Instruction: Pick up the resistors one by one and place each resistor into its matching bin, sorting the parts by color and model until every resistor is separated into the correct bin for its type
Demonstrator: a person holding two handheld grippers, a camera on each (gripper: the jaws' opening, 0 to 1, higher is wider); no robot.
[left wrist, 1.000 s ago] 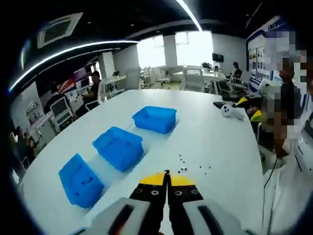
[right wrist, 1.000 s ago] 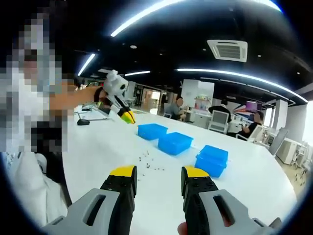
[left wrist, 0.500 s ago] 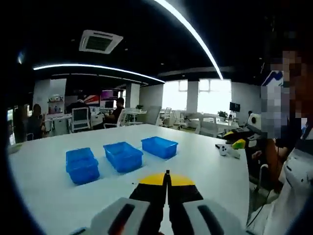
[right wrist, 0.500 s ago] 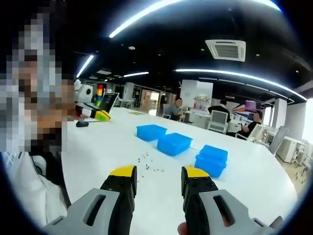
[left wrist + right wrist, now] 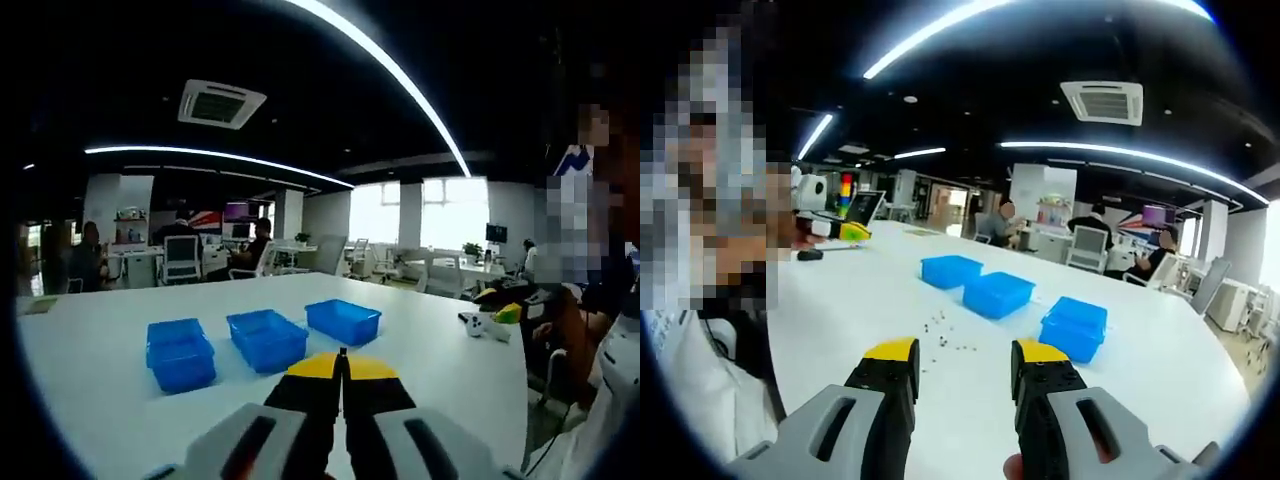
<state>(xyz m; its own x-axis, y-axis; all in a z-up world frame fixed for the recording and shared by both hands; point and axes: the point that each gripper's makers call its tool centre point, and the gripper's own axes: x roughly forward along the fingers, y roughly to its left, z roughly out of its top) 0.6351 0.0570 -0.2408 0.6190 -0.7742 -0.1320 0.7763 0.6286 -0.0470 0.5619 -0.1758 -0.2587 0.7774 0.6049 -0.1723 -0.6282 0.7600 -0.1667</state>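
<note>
Change: over the last second the left gripper (image 5: 342, 362) has swung up from looking down on the table to looking level across it, so the three blue bins (image 5: 264, 338) now sit in a low row beyond its tips. The right gripper (image 5: 965, 362) has hardly moved.
Meaning: my guess is that the left is lifted away and idle, with no pick yet begun.
Left fingers: pressed together tip to tip, with nothing visible between them.
Right fingers: held apart with a clear gap and nothing in it.
Resistors: a loose scatter of tiny dark pieces (image 5: 948, 338) lies on the white table (image 5: 870, 290), just ahead of the right gripper's tips and a little left of the gap, on the near side of the bins (image 5: 998, 293).
Reach: the right gripper hangs above and short of the scatter, touching none of it.
Bins: whether they hold anything, I cannot tell from here.
Bystanders: people sit at desks far behind.
</note>
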